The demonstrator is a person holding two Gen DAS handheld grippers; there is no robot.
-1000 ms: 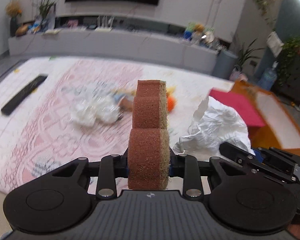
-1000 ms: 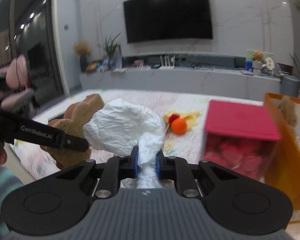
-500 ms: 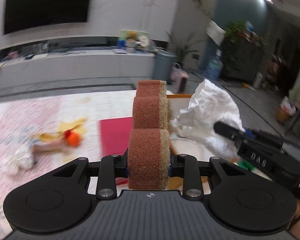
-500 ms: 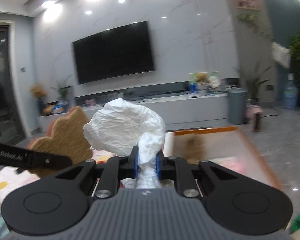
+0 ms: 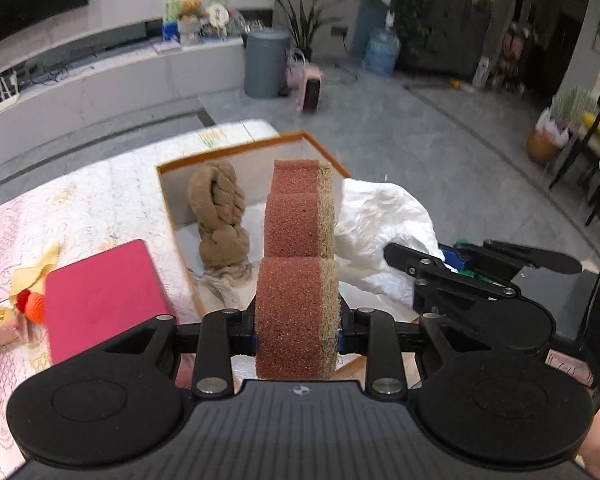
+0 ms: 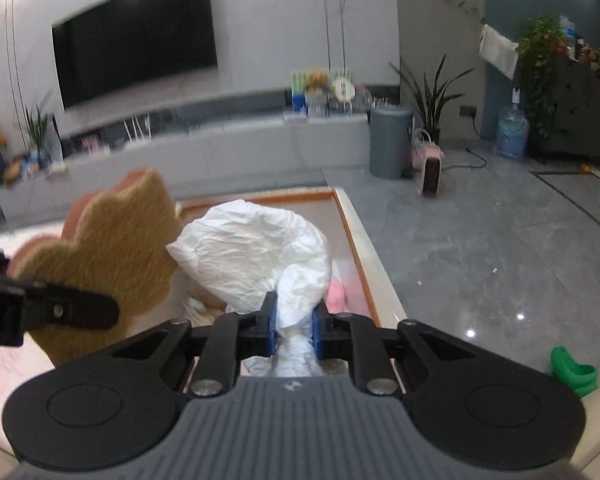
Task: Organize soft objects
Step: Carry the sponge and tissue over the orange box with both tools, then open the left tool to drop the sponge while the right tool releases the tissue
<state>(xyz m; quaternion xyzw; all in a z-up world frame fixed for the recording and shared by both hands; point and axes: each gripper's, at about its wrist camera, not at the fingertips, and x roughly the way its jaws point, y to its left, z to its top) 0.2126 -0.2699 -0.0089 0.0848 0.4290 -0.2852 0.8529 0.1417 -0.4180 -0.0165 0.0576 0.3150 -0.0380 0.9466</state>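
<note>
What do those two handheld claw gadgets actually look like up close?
Both match: the left gripper and right gripper have matte black linkage arms with silver rivets, round black side discs, a ribbed grey body bearing a small round emblem, and blue finger pads. No cables show.

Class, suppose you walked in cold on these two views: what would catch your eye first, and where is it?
First, the scalloped brown sponge standing upright, clamped in the left tongs at the centre of the left view. Next, the crumpled white plastic bag pinched by its neck in the right tongs. Both hang over the orange-rimmed box, where a knotted tan cloth already lies.
</note>
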